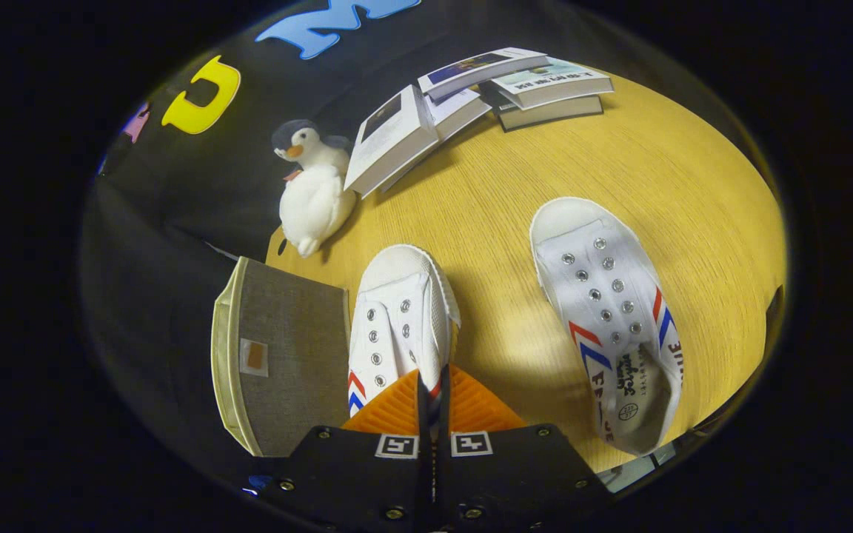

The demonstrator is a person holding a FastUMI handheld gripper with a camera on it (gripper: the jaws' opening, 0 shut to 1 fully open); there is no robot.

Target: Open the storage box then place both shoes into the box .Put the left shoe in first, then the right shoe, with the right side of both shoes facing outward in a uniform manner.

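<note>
Your hand-held gripper (432, 391) had its two fingers drawn nearly together, clamped on the heel-side collar of a white canvas sneaker (399, 318). A thin strip of the upper showed in the narrow gap between the fingers, so both appeared to press on it. The toe of that sneaker pointed away from the fingers, over the wooden counter (515, 185).

The storage box (278, 355), grey fabric with a pale rim, stood just beside the held sneaker on the fingers' left. Whether its lid was open could not be told from this angle. The second sneaker (608, 318) lay flat on the counter, off to the fingers' right and well apart from the first.

Handling, as judged: the sneakers looked light, with soft canvas uppers and stiffer rubber toe caps and soles. The unlaced upper would likely fold under a pinch and let the sneaker swing. The heel collar or the sole edge looked the firmer hold. No fragility was expected.

Count: two sneakers, one storage box, one plush penguin (313, 189) beyond the box, and about five books (471, 96) in a loose pile farthest from the fingers.
</note>
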